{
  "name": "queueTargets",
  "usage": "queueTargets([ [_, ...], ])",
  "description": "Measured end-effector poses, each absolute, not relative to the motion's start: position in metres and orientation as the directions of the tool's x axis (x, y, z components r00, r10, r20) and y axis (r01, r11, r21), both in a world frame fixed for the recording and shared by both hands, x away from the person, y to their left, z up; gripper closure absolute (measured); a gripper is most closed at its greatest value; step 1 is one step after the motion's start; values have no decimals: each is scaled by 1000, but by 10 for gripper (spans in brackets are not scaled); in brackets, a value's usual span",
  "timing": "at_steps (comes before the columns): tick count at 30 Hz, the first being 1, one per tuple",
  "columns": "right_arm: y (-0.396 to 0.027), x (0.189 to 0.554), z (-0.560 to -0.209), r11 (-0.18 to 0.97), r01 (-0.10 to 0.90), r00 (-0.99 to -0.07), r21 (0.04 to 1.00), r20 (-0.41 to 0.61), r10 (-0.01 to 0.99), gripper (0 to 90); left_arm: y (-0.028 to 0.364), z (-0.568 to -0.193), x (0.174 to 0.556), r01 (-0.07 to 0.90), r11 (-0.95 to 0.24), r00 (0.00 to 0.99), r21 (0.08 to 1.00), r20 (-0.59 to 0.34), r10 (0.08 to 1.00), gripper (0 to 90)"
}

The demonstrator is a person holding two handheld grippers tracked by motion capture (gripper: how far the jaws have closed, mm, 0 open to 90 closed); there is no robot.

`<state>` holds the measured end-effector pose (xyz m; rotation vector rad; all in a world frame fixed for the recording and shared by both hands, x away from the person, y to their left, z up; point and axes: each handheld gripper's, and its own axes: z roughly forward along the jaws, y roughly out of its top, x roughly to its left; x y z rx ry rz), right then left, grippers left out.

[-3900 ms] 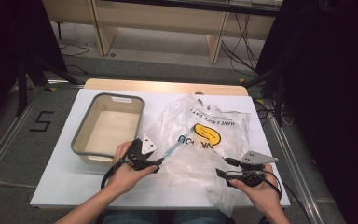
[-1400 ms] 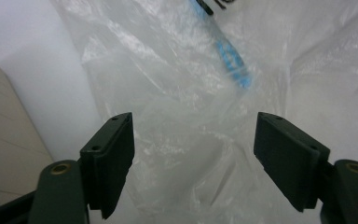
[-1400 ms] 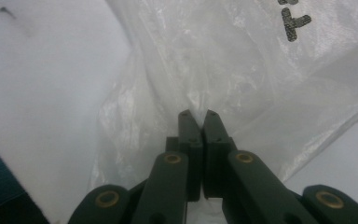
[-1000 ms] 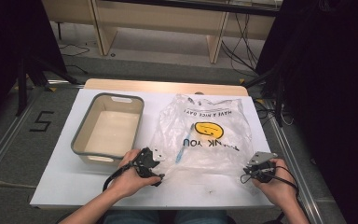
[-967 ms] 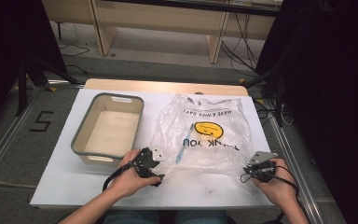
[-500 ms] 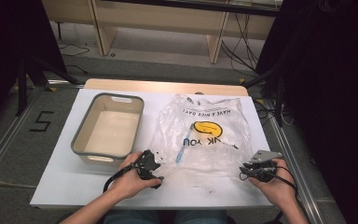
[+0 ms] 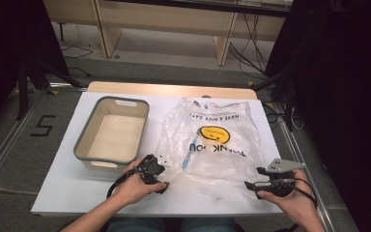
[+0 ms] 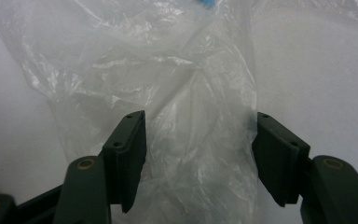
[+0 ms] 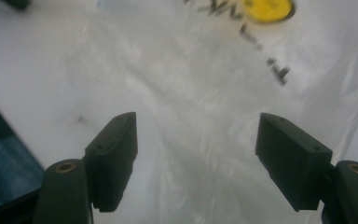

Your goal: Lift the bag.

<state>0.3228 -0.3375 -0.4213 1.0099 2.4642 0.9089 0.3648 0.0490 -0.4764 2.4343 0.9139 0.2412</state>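
Observation:
A clear plastic bag (image 7: 217, 145) with a yellow smiley and black lettering lies spread on the white table (image 7: 67, 193). A slim blue item (image 7: 189, 152) shows through it. My left gripper (image 7: 163, 173) sits at the bag's near left corner. In the left gripper view its jaws (image 8: 198, 135) have just been closing, with crumpled bag film (image 8: 191, 93) between them, and a gap remains on the left side. My right gripper (image 7: 253, 178) hovers at the bag's near right corner. Its jaws (image 9: 196, 135) have just been opening and stand wide apart above the film (image 9: 205, 84), holding nothing.
A grey-rimmed rectangular bin (image 7: 84, 140) stands left of the bag, close to my left hand. The table's near edge runs just below both hands. A wooden board edge (image 7: 174, 89) lies beyond the table, and dark curtains flank both sides.
The right gripper has opened, let go of the bag's corner and risen a little. The left gripper's jaws have narrowed around the bag's corner. The bag has settled flatter.

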Motion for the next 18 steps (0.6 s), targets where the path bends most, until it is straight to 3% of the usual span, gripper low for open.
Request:
queueTargets([
  [7,-343,315,-446,638,569,-741,519,-13,672,292,50,-476,365,564,-636,758,526,-26,651,422],
  [18,-354,320,-462,671,599,-738,436,-25,675,391,52,-474,365,566,-644,764,514,-35,644,484],
])
